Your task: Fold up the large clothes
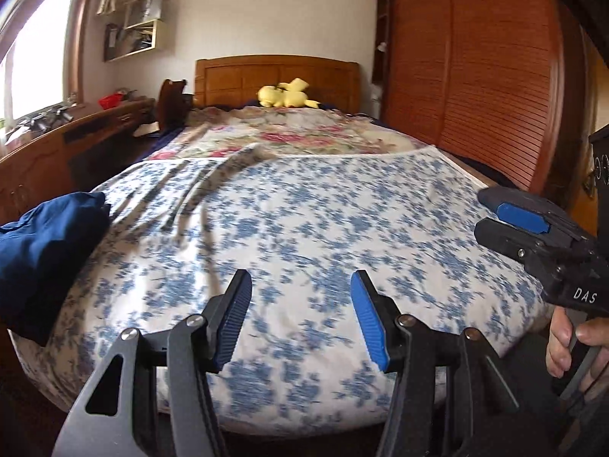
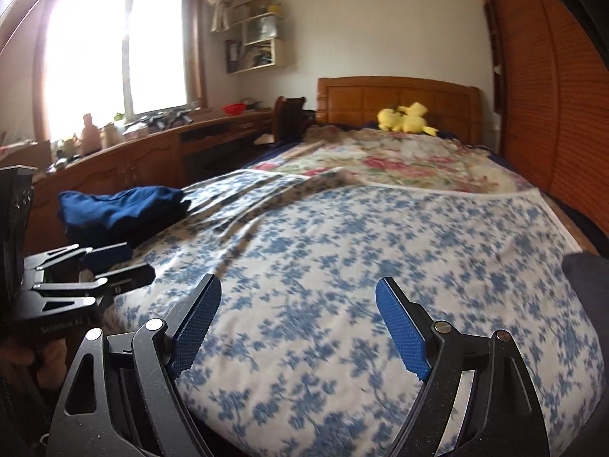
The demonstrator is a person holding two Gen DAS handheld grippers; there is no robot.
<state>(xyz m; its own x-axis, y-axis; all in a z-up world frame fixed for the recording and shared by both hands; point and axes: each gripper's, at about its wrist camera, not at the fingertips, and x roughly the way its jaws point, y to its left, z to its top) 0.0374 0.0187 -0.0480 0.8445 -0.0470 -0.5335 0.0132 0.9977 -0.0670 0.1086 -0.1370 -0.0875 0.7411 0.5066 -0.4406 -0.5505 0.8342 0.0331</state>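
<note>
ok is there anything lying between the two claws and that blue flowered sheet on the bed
Nothing visible does. The left claw and right claw both hang open and empty right over the near end of the blue flowered sheet. The only other item nearby, a folded dark blue garment, lies off on the sheet's left edge, clear of both.

Two grippers out over the bed: the left gripper [image 1: 300, 320] and the right gripper [image 2: 298, 327], each with two blue-padded fingers, so four pads in all. One blue-flowered sheet [image 1: 304, 228] spread at the near end, one rose-patterned quilt [image 1: 289, 137] beyond it. One folded navy garment [image 1: 42, 243] at the left edge. One yellow plush toy [image 1: 285, 93] up by the one wooden headboard [image 1: 274, 72]. One window [image 2: 114, 49], two panes. One wall shelf [image 2: 262, 38].
</note>
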